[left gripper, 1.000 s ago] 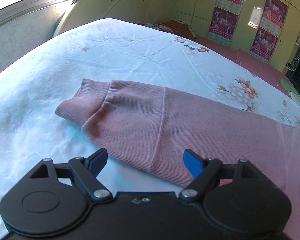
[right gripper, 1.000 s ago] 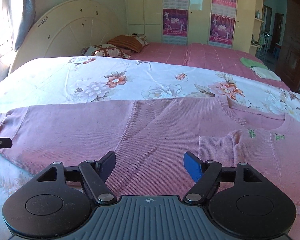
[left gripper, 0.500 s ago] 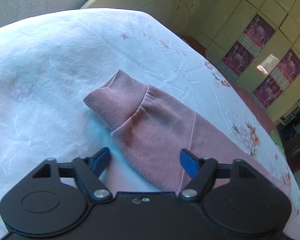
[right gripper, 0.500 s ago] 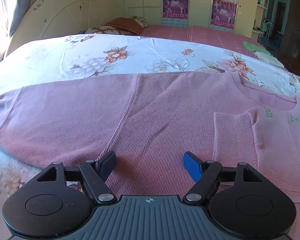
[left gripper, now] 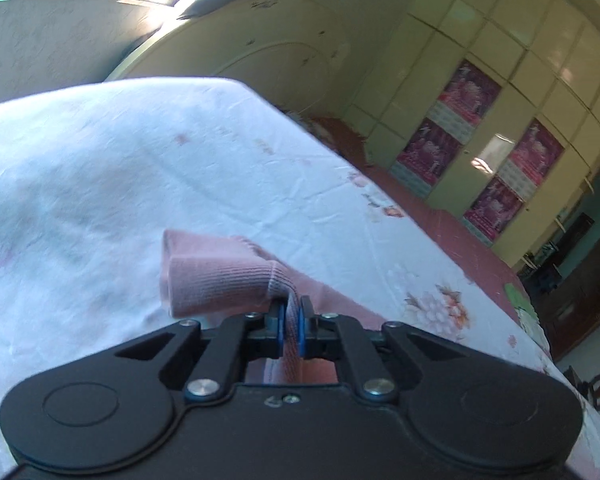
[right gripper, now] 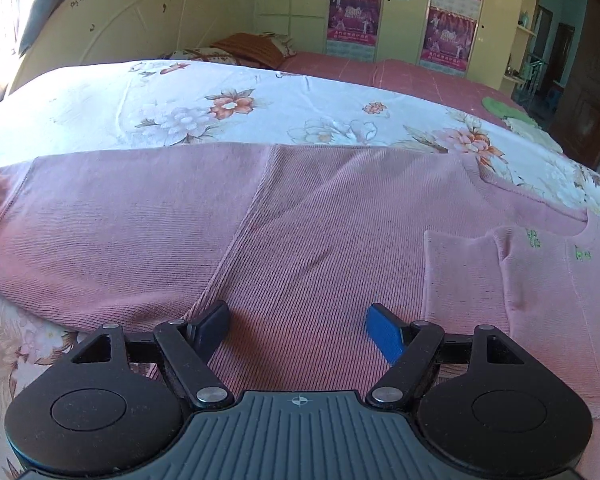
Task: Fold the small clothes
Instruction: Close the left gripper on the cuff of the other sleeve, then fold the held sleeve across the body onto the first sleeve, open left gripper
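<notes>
Bed: a wide bed under a white cotton sheet printed with pink and orange flowers (right gripper: pixel 228 108), wrinkled in the left wrist view; a cream arched headboard (right gripper: pixel 140 20) stands at its far end.
Wardrobe: a pale yellow panelled wardrobe wall (left gripper: pixel 512 40) behind the bed, with purple posters (right gripper: pixel 354 20) stuck on its doors.
Bedspread: a red-pink cover (right gripper: pixel 400 74) lies beyond the sheet, with a brown striped pillow (right gripper: pixel 256 48) at its head and a small green cloth (right gripper: pixel 500 106) near its far edge.
Garment: a dusty-pink ribbed knit long-sleeved top (right gripper: pixel 320 220) lies spread flat across the near part of the sheet, neckline toward the right; one sleeve (right gripper: pixel 460 272) is folded in over the chest beside small green embroidery (right gripper: pixel 534 238).
Other sleeve: the opposite sleeve stretches toward the left, and its ribbed cuff (left gripper: pixel 216 280) is lifted off the sheet and doubled over.
Right gripper: the black two-finger right gripper (right gripper: pixel 300 326) hangs low over the top's body near the side seam, its blue-padded fingers (right gripper: pixel 384 332) spread wide with only flat fabric below them.
Left gripper: the black left gripper (left gripper: pixel 291 330) has just been closing; its blue pads (left gripper: pixel 302 332) are pressed together, pinching the sleeve fabric just behind the cuff.
</notes>
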`<state>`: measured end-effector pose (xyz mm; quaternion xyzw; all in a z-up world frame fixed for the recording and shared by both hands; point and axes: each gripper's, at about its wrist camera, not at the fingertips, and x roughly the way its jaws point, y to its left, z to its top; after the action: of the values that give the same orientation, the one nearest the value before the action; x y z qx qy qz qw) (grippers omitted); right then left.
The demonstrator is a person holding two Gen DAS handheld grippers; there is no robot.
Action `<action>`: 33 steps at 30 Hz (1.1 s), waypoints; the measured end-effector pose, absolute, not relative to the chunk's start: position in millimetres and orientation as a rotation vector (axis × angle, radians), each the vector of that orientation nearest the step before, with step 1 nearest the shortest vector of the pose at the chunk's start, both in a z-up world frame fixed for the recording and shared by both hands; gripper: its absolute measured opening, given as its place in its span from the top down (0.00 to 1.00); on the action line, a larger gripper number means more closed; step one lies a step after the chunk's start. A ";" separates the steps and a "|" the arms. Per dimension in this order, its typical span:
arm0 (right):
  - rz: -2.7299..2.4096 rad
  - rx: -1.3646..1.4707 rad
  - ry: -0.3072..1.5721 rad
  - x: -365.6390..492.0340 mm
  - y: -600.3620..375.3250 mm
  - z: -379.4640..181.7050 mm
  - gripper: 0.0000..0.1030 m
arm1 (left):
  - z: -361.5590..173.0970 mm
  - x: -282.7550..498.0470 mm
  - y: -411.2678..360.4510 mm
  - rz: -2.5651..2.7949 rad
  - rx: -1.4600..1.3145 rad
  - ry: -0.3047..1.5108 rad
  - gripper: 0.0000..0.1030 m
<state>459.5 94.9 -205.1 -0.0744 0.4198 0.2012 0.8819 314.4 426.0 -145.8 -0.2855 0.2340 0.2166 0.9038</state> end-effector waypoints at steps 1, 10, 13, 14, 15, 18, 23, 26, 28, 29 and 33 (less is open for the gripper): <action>0.420 -0.131 0.874 461.0 91.5 -202.0 0.28 | -134.7 319.1 412.6 0.405 -0.554 0.470 0.95; 0.362 0.019 0.763 459.0 4.5 -150.5 0.28 | -91.8 386.4 242.9 -0.026 -0.372 0.489 0.95; 0.291 0.051 0.761 460.8 -47.0 -143.2 0.28 | -105.3 405.3 172.8 -0.145 -0.329 0.547 0.95; 0.272 0.059 0.763 461.0 -62.8 -142.6 0.28 | -112.1 410.3 152.6 -0.175 -0.314 0.570 0.95; 0.250 0.065 0.767 460.3 -81.5 -142.6 0.28 | -124.1 414.6 132.6 -0.210 -0.302 0.602 0.95; 0.197 0.080 0.782 456.9 -127.5 -145.3 0.28 | -150.5 422.3 84.3 -0.262 -0.235 0.669 0.94; 0.198 0.174 0.821 449.6 -179.2 -151.6 0.28 | -175.5 419.1 43.4 -0.265 -0.124 0.781 0.56; 0.236 0.189 0.826 449.4 -180.5 -151.4 0.28 | -163.7 402.4 54.5 -0.206 -0.094 0.713 0.31; 0.285 0.199 0.826 446.7 -174.4 -149.6 0.28 | -151.4 394.7 66.6 -0.166 -0.129 0.696 0.31; 0.310 0.202 0.828 447.3 -169.0 -149.1 0.28 | -147.8 390.8 78.1 -0.132 -0.137 0.689 0.31; 0.365 0.206 0.860 450.8 -150.5 -153.2 0.28 | -148.1 379.1 122.0 0.053 -0.125 0.697 0.31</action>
<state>450.8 -150.5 -153.2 0.0993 0.4138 0.1754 0.8878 379.1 122.0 -148.1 -0.0610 0.3411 0.0257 0.9377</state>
